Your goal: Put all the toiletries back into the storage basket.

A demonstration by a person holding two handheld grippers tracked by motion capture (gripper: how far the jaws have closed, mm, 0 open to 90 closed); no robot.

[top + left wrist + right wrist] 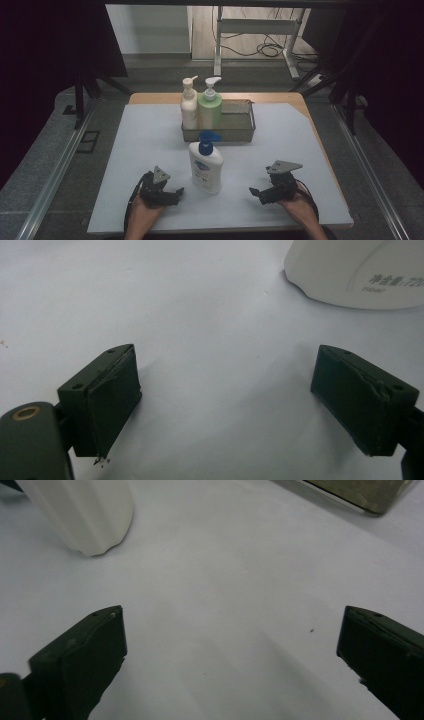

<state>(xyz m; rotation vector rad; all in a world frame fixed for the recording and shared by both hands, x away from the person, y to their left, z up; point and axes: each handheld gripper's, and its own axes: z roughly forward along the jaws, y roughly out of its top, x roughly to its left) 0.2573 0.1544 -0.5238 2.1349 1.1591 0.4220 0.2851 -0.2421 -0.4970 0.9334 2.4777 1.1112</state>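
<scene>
Nearest to the person, the left hand-held gripper and the right hand-held gripper both rest low on the white tabletop, each held in one hand, with the jaws pointing toward each other. Both are wide open and hold nothing. In the left gripper view, the two black pads stand far apart with only bare white surface between them. The right gripper view shows the same: the pads are spread wide and nothing is between them.

Between the two hand-held grippers, and a little farther from the person, stands a white pump bottle with a blue cap. It is upright and near to both grippers, but neither one touches it. Its rounded white base shows ahead of the left hand-held gripper, with some printed text on it.

Beyond this bottle, farther from both grippers, is a grey metal tray. In its left end stand two more pump bottles, a cream bottle and a green bottle, side by side and upright. A corner of the tray shows far ahead of the right hand-held gripper.
</scene>
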